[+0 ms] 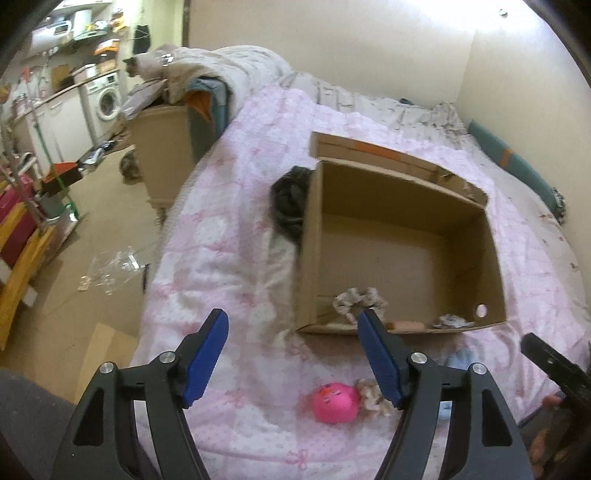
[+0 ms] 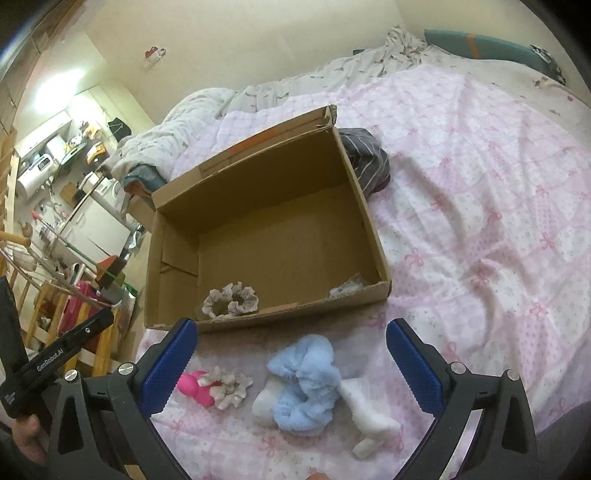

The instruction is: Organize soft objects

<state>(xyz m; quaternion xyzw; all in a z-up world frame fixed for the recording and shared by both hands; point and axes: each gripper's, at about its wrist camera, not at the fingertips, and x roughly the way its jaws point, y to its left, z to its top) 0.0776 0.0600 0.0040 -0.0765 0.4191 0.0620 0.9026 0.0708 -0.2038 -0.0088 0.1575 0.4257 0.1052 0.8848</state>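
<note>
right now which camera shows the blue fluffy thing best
The right wrist view: the blue fluffy thing lies in full sight on the bedspread between the open tongs. The left wrist view shows only a blurred sliver behind a finger.

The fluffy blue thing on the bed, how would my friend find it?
Find the big cardboard box on the pink quilt. On the quilt in front of its near wall lies the fluffy blue thing. It is the only sky-blue item, right of the pink toy and beige scrunchie.

Cream walls (image 1: 332, 33). Bed under pink bow-print quilt (image 2: 480, 184). Tan floor (image 1: 92, 236), littered. Washing machine (image 1: 107, 99) in kitchen corner; cluttered shelves (image 1: 74, 26) above.
</note>
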